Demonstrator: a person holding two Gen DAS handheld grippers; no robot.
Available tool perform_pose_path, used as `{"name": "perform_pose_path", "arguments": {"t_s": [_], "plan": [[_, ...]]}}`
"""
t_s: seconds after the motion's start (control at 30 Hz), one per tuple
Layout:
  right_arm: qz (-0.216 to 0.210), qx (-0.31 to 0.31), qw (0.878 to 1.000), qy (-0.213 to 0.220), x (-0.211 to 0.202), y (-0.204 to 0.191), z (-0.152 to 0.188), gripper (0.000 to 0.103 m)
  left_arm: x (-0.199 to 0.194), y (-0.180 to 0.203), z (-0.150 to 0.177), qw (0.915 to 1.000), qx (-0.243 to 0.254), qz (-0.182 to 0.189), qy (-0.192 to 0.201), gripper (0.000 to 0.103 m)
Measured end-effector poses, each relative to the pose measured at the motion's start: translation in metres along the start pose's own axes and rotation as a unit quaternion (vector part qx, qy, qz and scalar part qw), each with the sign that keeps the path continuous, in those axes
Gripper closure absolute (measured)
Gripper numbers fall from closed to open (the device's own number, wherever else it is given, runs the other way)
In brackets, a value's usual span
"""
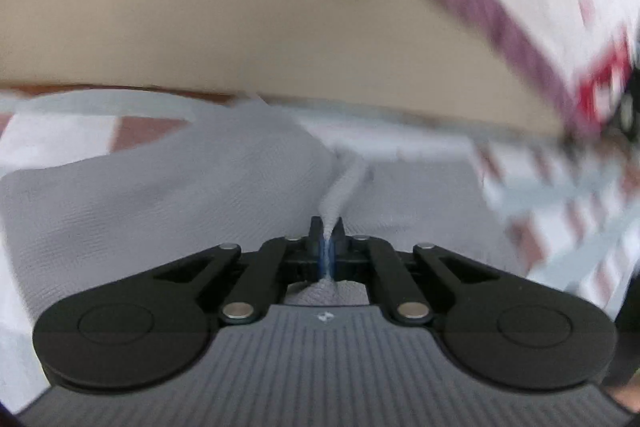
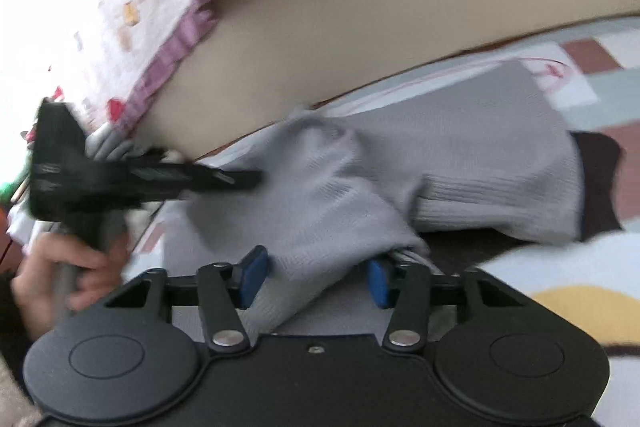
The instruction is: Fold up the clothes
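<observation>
The grey knit garment [image 2: 460, 163] lay on a patterned bedsheet [image 2: 592, 75] below a beige mattress side [image 2: 360, 27]. The left tongs [image 1: 327, 227] were closed tightly on a ridge of its fabric, while the right tongs [image 2: 316, 279] stood wide apart, with a fold between the blue pads [image 2: 254, 275]. The left hand [image 2: 60, 275] gripped its handle low at the side.

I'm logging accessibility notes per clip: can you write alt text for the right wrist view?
The right gripper, jaws open, straddles a fold of a grey knitted garment lying on a patterned bed cover. At left, the person's left hand holds the left gripper, its tip at the same garment, before a beige padded headboard.
</observation>
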State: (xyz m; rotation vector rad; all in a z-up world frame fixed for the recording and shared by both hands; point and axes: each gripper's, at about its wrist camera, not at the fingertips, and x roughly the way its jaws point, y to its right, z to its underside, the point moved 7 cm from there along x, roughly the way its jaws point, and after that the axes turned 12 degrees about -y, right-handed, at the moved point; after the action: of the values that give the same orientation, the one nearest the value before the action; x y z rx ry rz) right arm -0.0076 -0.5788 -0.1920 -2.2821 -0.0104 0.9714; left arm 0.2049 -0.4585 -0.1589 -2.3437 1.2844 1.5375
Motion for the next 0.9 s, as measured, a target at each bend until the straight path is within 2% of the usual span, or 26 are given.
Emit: {"name": "perform_pose_path", "arguments": {"t_s": [0.03,0.07,0.17,0.27,0.33,0.4,0.43,0.47,0.53,0.6,0.7,0.77,0.8,0.83,0.87,0.9], "plan": [[0.015,0.002,1.0,0.001,0.0,0.003,0.002,0.084,0.001,-0.004,0.003,0.9999,-0.002,-0.012,-0.003,0.101],[0.029,0.005,1.0,-0.002,0.0,0.005,0.003,0.096,0.002,-0.007,0.005,0.9997,-0.004,-0.024,-0.007,0.101],[0.051,0.024,0.998,-0.01,0.0,0.008,0.006,0.103,0.004,-0.017,0.014,0.9979,-0.008,-0.062,-0.019,0.099],[0.063,0.038,0.997,-0.017,-0.003,0.008,0.009,0.103,0.006,-0.028,0.023,0.9946,-0.012,-0.099,-0.03,0.093],[0.058,0.047,0.997,-0.018,-0.006,0.008,0.011,0.103,-0.004,-0.032,0.024,0.9947,-0.047,-0.09,-0.017,0.075],[0.032,0.059,0.998,-0.017,-0.009,0.008,0.014,0.092,-0.02,-0.027,0.027,0.9958,-0.063,-0.066,0.007,0.07],[0.017,0.061,0.998,-0.013,-0.011,0.007,0.015,0.08,-0.023,-0.019,0.022,0.9968,-0.055,-0.055,0.019,0.07],[0.003,0.063,0.998,-0.01,-0.013,0.006,0.016,0.065,-0.028,-0.008,0.023,0.9982,-0.034,-0.041,0.025,0.069],[-0.022,0.084,0.996,-0.008,-0.015,0.007,0.015,0.049,-0.029,0.019,0.036,0.9995,0.029,-0.014,0.005,0.064],[-0.044,0.12,0.992,-0.008,-0.016,0.011,0.013,0.045,-0.026,0.048,0.053,0.9951,0.097,0.008,-0.017,0.061],[-0.076,0.173,0.982,-0.008,-0.017,0.017,0.009,0.04,-0.012,0.083,0.084,0.9774,0.205,-0.003,-0.053,0.055],[-0.097,0.208,0.973,-0.009,-0.018,0.021,0.006,0.038,0.006,0.092,0.094,0.9669,0.245,-0.029,-0.064,0.055],[-0.108,0.225,0.968,-0.009,-0.018,0.023,0.005,0.038,0.016,0.092,0.095,0.9638,0.254,-0.032,-0.073,0.06],[-0.118,0.242,0.963,-0.009,-0.019,0.025,0.003,0.037,0.022,0.093,0.099,0.9618,0.258,-0.029,-0.085,0.09],[-0.129,0.259,0.957,-0.009,-0.019,0.027,0.002,0.037,0.023,0.091,0.098,0.9643,0.247,-0.026,-0.091,0.101],[-0.137,0.274,0.952,-0.009,-0.019,0.028,0.001,0.037,0.025,0.089,0.096,0.9667,0.236,-0.023,-0.097,0.101]]}}
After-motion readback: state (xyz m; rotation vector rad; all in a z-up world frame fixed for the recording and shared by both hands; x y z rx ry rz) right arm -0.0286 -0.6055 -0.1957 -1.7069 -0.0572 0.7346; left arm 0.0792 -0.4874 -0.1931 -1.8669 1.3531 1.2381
